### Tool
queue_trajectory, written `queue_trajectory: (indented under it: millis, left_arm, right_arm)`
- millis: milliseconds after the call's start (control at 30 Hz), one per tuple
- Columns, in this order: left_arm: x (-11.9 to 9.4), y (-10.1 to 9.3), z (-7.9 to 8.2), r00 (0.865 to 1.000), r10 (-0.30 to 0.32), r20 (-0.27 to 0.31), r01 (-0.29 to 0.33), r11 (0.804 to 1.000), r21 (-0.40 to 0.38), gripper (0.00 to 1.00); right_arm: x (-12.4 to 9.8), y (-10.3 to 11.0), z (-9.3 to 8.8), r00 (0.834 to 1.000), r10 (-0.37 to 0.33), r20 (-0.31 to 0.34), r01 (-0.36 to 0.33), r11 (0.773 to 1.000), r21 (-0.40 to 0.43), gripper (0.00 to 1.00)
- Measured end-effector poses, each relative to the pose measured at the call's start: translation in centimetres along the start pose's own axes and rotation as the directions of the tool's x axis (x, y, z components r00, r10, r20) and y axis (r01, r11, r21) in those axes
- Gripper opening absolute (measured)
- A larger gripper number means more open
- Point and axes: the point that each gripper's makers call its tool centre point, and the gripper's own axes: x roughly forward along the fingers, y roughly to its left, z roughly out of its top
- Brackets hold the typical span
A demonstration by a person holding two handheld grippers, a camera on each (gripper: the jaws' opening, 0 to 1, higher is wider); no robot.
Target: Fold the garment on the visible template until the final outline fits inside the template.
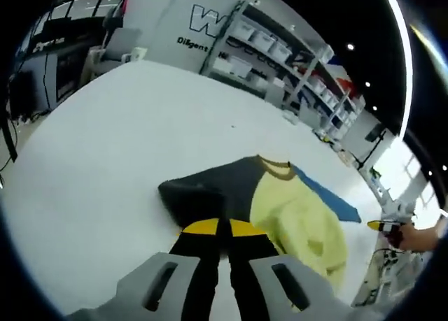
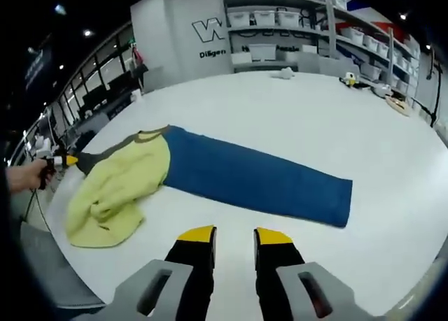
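Currently listed: one white table (image 2: 294, 118), large, carrying a single garment (image 2: 210, 170). The garment is part yellow, part dark grey, part blue, with an olive collar (image 1: 275, 166). Right gripper view: the blue part lies flat and stretches from centre toward 4 o'clock; the yellow part (image 2: 115, 188) is bunched at 9 o'clock near the table edge. Left gripper view: dark grey part (image 1: 203, 188) at centre, yellow part crumpled toward 4 o'clock, blue strip beyond at 3 o'clock.

Left gripper (image 1: 222, 230): jaws nearly pressed together, tips at the edge of the dark grey cloth; whether they pinch it cannot be told.

Right gripper (image 2: 234, 237): jaws spread, hanging above bare table near the blue part, touching nothing.

Background: shelving with white bins (image 2: 280, 17) along the far wall at 12 o'clock.
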Motion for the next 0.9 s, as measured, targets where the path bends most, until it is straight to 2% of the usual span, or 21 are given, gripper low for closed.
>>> queue_trajectory:
  millis: [33, 133, 267, 400, 533, 733, 833, 900]
  left_arm:
    - [0.2, -1.2, 0.3, 1.0, -0.019, 0.011, 0.019, 1.0, 0.011, 0.0]
    - [1.3, -3.4, 1.0, 0.997, -0.067, 0.032, 0.066, 0.998, 0.024, 0.0]
    - [2.8, -7.1, 1.0, 0.991, -0.132, 0.017, 0.131, 0.989, 0.063, 0.0]
    - [4.2, -9.5, 0.1, 0.985, -0.169, -0.019, 0.17, 0.981, 0.098, 0.0]
    - [5.9, -11.8, -1.3, 0.979, -0.199, -0.05, 0.202, 0.975, 0.092, 0.0]
    - [7.8, -13.8, -4.0, 0.97, -0.214, -0.113, 0.225, 0.97, 0.088, 0.02]
    - [7.3, -14.7, -4.3, 0.963, -0.244, -0.114, 0.255, 0.962, 0.094, 0.05]
    - [6.7, -14.7, -4.3, 0.962, -0.248, -0.116, 0.263, 0.956, 0.133, 0.06]
  right_arm:
    - [0.0, 0.1, 0.1, 1.0, 0.003, 0.003, -0.003, 1.0, 0.005, 0.15]
    - [0.2, 0.5, 0.0, 1.0, 0.009, 0.002, -0.009, 1.0, 0.0, 0.14]
    - [0.2, 0.9, 0.1, 1.0, 0.018, 0.004, -0.018, 1.0, -0.003, 0.14]
    - [0.2, 0.7, 0.0, 1.0, 0.021, 0.003, -0.021, 1.0, 0.001, 0.13]
    - [0.0, 0.3, -0.5, 1.0, 0.016, -0.003, -0.016, 1.0, 0.005, 0.12]
    - [-0.4, -0.1, -1.1, 1.0, 0.008, -0.01, -0.008, 1.0, 0.015, 0.12]
    - [-0.4, -0.4, -1.3, 1.0, 0.004, -0.011, -0.003, 1.0, 0.024, 0.12]
    - [-0.3, -0.4, -1.5, 1.0, 0.003, -0.012, -0.003, 1.0, 0.03, 0.12]
